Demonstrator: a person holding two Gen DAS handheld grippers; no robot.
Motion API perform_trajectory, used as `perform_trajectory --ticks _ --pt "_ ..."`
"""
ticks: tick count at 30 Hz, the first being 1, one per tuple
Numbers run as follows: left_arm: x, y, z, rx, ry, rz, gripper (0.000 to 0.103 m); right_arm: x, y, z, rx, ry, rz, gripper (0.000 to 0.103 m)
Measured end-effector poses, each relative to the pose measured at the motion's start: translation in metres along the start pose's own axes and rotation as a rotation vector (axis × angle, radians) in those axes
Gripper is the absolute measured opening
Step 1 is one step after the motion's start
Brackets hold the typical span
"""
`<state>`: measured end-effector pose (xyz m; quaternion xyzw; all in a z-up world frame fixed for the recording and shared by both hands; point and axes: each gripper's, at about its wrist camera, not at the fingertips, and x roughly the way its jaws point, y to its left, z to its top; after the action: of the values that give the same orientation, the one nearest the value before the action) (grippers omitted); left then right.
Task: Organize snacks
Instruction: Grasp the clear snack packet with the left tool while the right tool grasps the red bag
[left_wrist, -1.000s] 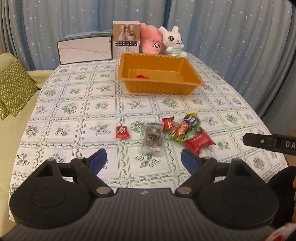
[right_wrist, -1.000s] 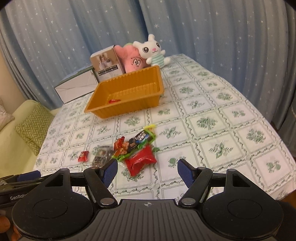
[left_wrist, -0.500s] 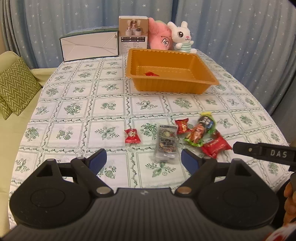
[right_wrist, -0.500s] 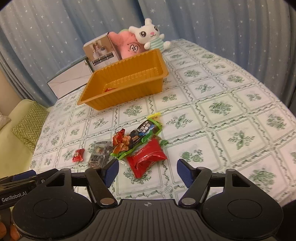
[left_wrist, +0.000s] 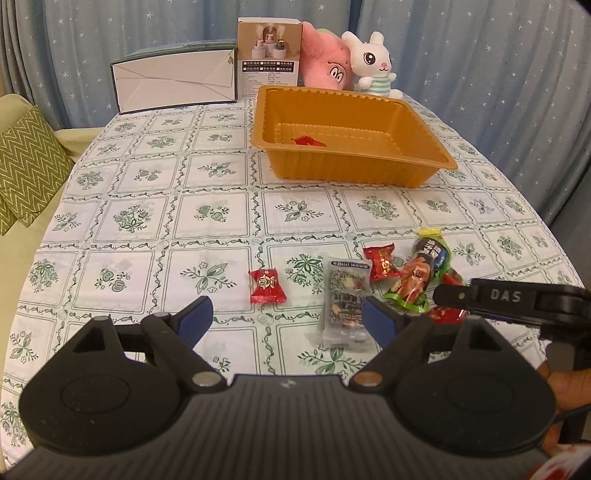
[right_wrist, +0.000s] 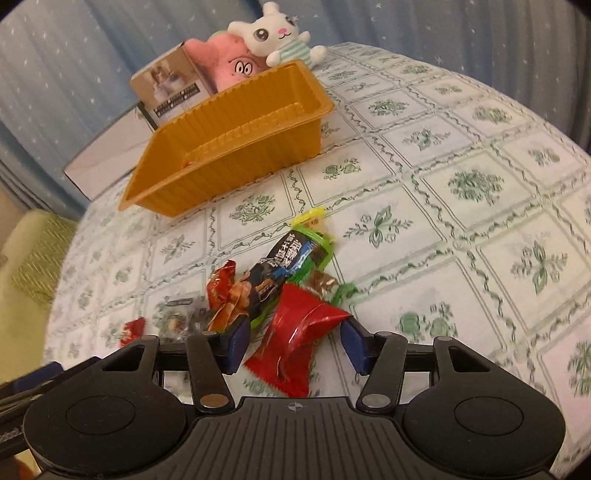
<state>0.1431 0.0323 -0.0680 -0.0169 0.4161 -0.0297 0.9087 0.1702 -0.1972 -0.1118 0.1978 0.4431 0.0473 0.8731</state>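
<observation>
Red packet (right_wrist: 299, 334): on table (right_wrist: 461, 206), between open fingers of right gripper (right_wrist: 293, 345), not yet clamped; gripper lower and closer than half second ago. Green-edged packet (right_wrist: 291, 258) just behind, overlapping. Clear packet (left_wrist: 345, 302), two red candies (left_wrist: 266, 286) (left_wrist: 381, 263) beside. Orange tray (left_wrist: 354, 142) farther back, one red piece inside. Left gripper (left_wrist: 286, 319): wide open, empty, nearer snacks than before.

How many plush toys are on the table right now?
2: a pink plush and a white bunny plush, side by side behind the orange tray at the far edge.
</observation>
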Motion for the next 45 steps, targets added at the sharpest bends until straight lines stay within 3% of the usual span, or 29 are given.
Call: perform_trajectory --ticks 3,7,9,14,20,29,37,45 --pt "0.005 0.0 -0.002 0.001 0.01 -0.004 0.086 0.008 0.009 0.0 -0.082 -0.001 -0.051 0.042" --pt "0.007 0.0 -0.005 0.008 0.02 -0.009 0.086 0.013 0.02 -0.009 -0.219 -0.002 -0.088 0.036" --pt "0.008 -0.001 -0.006 0.013 0.022 -0.017 0.086 0.013 0.022 -0.015 -0.274 -0.01 -0.09 0.027" --pt "0.013 -0.008 -0.006 0.037 0.026 -0.045 0.085 0.004 0.012 -0.025 -0.319 -0.031 -0.081 0.026" --pt "0.032 -0.022 -0.006 0.071 0.039 -0.07 0.076 -0.007 -0.005 -0.019 -0.257 -0.042 -0.078 0.026" --pt "0.062 -0.043 0.001 0.149 0.044 -0.072 0.047 -0.01 -0.011 -0.013 -0.239 -0.056 -0.083 0.026" --pt "0.077 -0.051 -0.001 0.191 0.059 -0.065 0.036 -0.004 -0.016 -0.013 -0.225 -0.049 -0.084 0.026" --pt "0.067 -0.054 -0.007 0.188 0.047 -0.04 0.034 -0.008 -0.017 -0.01 -0.22 -0.055 -0.077 0.026"
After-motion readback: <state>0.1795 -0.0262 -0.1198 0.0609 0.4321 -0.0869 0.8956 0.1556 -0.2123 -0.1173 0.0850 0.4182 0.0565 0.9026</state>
